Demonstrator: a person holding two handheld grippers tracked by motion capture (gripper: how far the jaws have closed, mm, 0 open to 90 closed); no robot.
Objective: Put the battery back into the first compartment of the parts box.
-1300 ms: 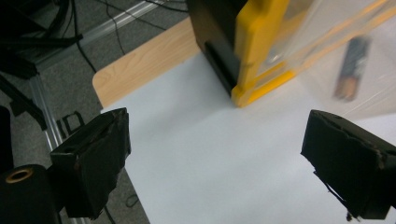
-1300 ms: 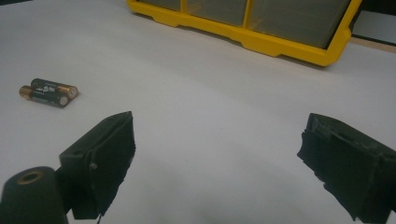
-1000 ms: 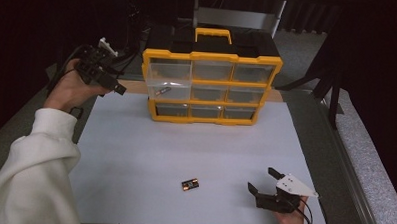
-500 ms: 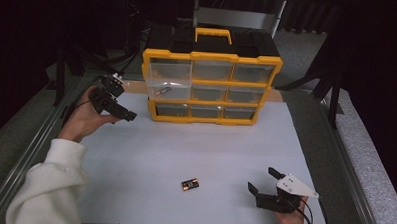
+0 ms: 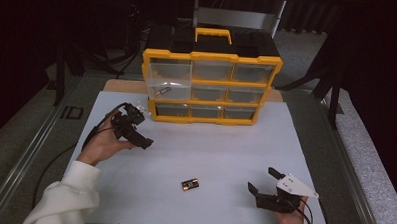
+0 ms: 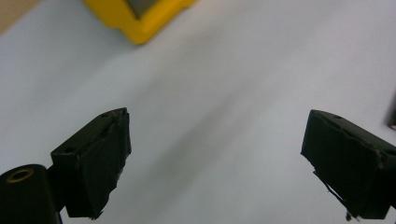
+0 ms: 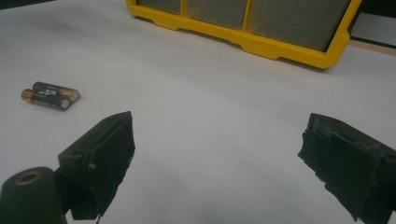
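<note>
Worktop (image 5: pixel 235 143): white sheet — grey metal frame around it
Backdrop: dark, near black
Floor (image 5: pixel 15 135): grey
Stands (image 5: pixel 332 81): black legs — at both sides
Light: dim

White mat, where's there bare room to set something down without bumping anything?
The widest free patch on the white mat runs between the yellow drawer cabinet and the batteries. Another lies between the batteries and the left gripper. The right edge above the right gripper is bare too. Tightest: the near edge, between batteries and right gripper.
</note>
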